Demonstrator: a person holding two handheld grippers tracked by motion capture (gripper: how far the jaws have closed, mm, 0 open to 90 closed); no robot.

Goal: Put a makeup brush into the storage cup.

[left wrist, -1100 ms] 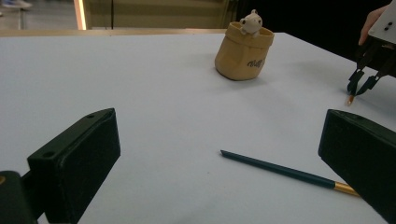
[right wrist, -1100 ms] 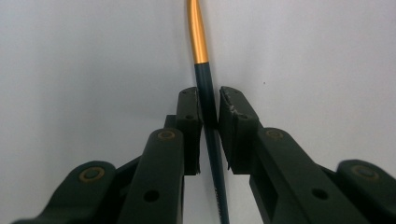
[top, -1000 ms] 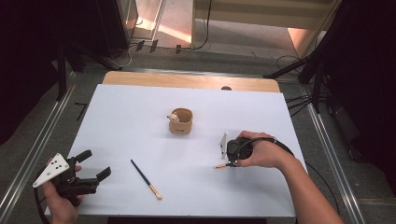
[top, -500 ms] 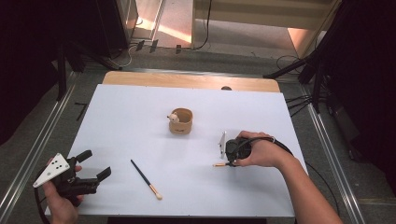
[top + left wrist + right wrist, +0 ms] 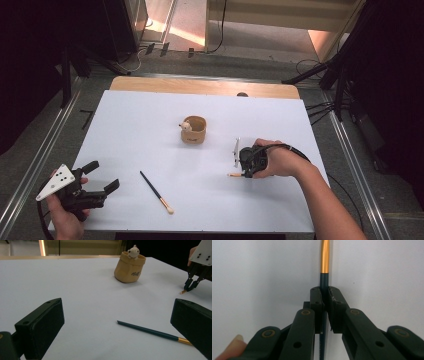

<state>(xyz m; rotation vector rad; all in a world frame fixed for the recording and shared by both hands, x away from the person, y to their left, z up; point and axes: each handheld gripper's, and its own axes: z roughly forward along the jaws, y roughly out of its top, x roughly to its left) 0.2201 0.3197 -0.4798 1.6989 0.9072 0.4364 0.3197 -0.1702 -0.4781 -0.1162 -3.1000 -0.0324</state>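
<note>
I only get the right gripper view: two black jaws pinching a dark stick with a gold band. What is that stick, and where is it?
Observer: It's a thin brush. The high view shows its pale tip poking out of the right gripper onto a white table. The jaws have just been closing on it.
Operator: Anything else on that table?
Observer: A tan cup with a small animal figure at its rim stands mid-table.
Operator: And the other hand?
Observer: The left gripper hovers open at the near left corner, with a second brush lying beside it.
</note>
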